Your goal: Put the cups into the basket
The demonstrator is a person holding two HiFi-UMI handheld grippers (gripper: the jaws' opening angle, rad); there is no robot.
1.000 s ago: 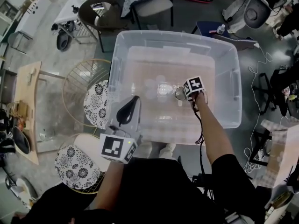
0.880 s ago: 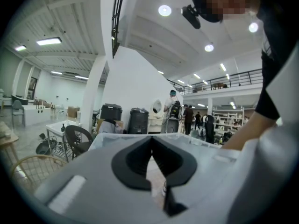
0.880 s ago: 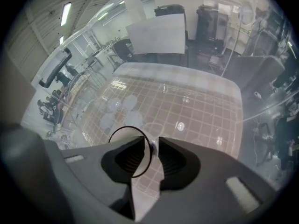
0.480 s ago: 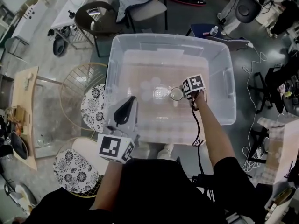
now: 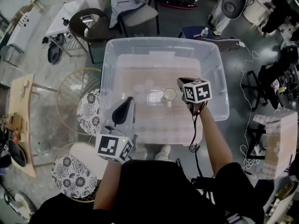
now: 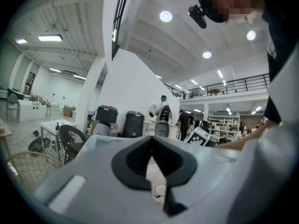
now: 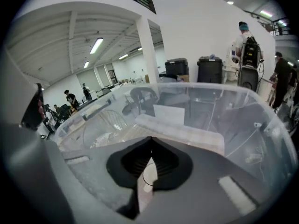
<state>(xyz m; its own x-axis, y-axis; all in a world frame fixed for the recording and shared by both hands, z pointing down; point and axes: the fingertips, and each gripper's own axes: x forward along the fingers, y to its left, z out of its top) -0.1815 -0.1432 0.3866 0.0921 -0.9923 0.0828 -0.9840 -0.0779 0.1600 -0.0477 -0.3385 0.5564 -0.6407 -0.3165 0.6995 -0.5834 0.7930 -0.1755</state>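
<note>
A large clear plastic bin (image 5: 110, 59) stands in front of me. Several clear cups stand on its floor, among them one (image 5: 169, 95) at the middle and another (image 5: 154, 96) just to its left. My right gripper (image 5: 181, 81) hangs above the bin, right of the middle cup and apart from it. Its jaws have just been closing and are now shut with nothing between them (image 7: 150, 140); a clear cup (image 7: 148, 175) shows below them. My left gripper (image 5: 130, 100) is level over the bin's near left part, shut and empty (image 6: 152, 139), with a cup (image 6: 160, 192) beyond it.
Two wire stools with patterned cushions (image 5: 88, 111) (image 5: 74, 171) stand left of the bin, and a wooden table (image 5: 21, 118) lies further left. Chairs (image 5: 140, 10) are behind the bin. Cables (image 5: 250, 64) and a cardboard box (image 5: 275, 143) are on the right.
My right gripper has risen from the middle cup, which stays on the bin floor, and its jaws have gone from open to shut. The left gripper has kept still.
</note>
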